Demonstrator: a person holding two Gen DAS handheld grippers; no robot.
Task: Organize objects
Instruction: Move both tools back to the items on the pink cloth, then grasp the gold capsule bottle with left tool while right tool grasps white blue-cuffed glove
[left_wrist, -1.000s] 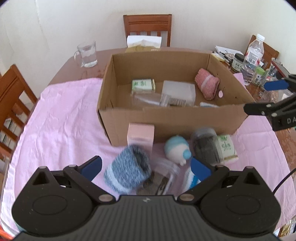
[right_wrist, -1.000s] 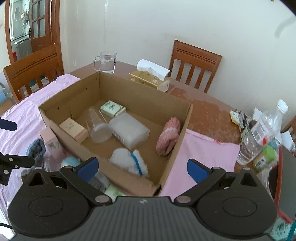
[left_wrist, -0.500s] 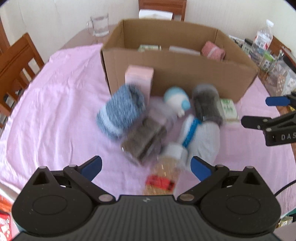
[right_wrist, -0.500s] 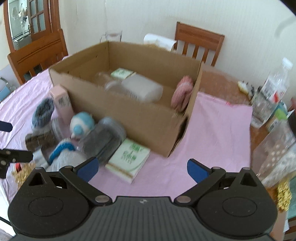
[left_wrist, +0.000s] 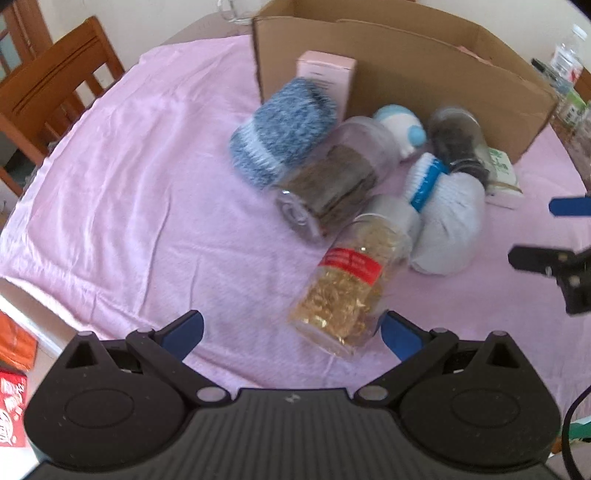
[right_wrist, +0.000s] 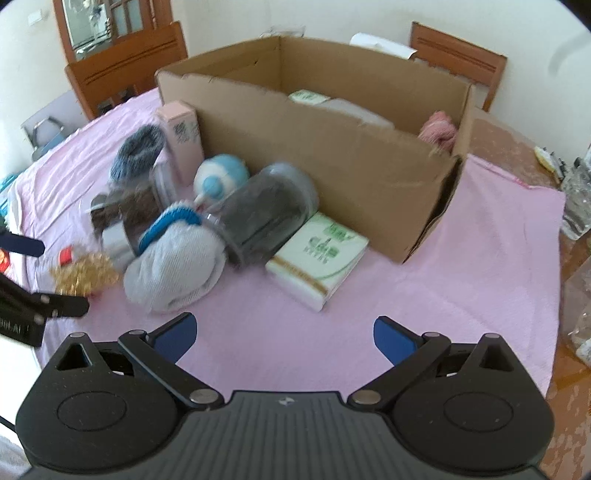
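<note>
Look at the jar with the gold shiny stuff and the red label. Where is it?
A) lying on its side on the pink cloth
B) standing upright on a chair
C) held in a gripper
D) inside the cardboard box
A: the gold-filled jar lies tipped over on the pink cloth, outside the cardboard box, just ahead of the open left gripper, which is not touching it.

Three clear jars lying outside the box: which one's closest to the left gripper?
The jar with gold filling and a red label, lying right ahead of the open left gripper. The two dark-filled jars lie farther back, toward the cardboard box.
</note>
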